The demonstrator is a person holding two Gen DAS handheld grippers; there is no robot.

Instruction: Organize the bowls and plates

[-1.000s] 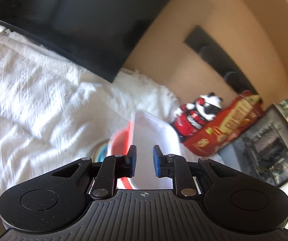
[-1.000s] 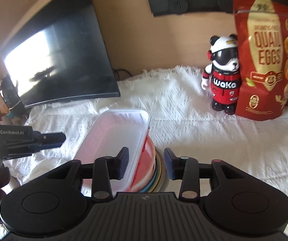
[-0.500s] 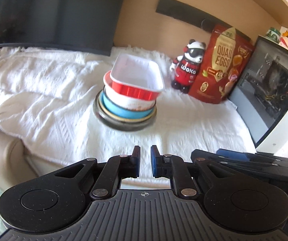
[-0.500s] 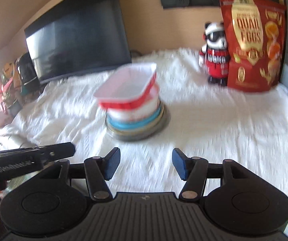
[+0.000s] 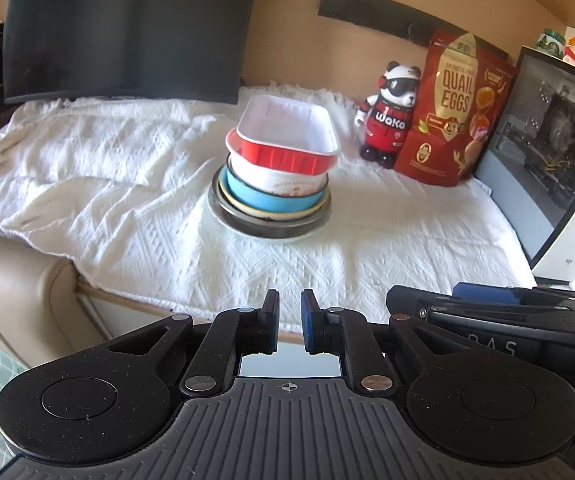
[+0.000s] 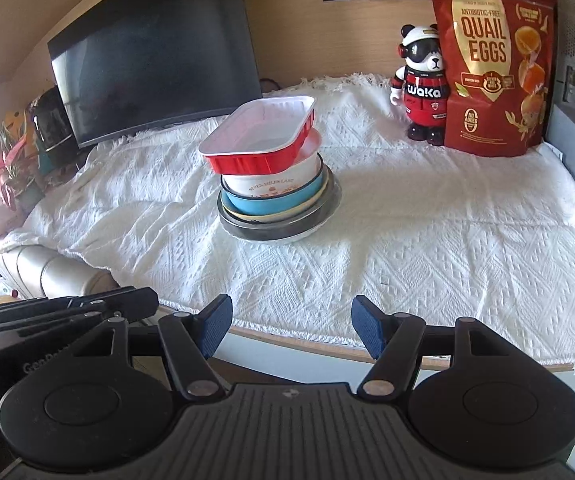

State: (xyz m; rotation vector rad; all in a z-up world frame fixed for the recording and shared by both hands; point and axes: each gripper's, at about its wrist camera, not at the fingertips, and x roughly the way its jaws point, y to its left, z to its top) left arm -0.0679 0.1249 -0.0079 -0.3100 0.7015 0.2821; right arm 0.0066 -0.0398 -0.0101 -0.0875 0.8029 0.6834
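A stack of dishes stands mid-table on the white cloth. A red rectangular tray (image 5: 287, 142) (image 6: 261, 140) with a white inside lies on top. Under it are a white bowl (image 6: 275, 184), a blue bowl (image 5: 271, 200) (image 6: 275, 204) and a metal plate (image 5: 271, 226) (image 6: 283, 228). My left gripper (image 5: 289, 326) is empty, its jaws a narrow gap apart, near the table's front edge. My right gripper (image 6: 291, 326) is open and empty, also at the front edge, well short of the stack.
A dark monitor (image 5: 127, 28) (image 6: 155, 48) stands at the back left. A panda figure (image 5: 391, 116) (image 6: 423, 80) and a red quail egg bag (image 5: 455, 108) (image 6: 491, 60) stand at the back right. A computer case (image 5: 547, 140) is at the far right.
Both grippers have pulled back from the stack to the table's front edge. The red tray is left lying on top of the stack. The right gripper's jaws have opened wider.
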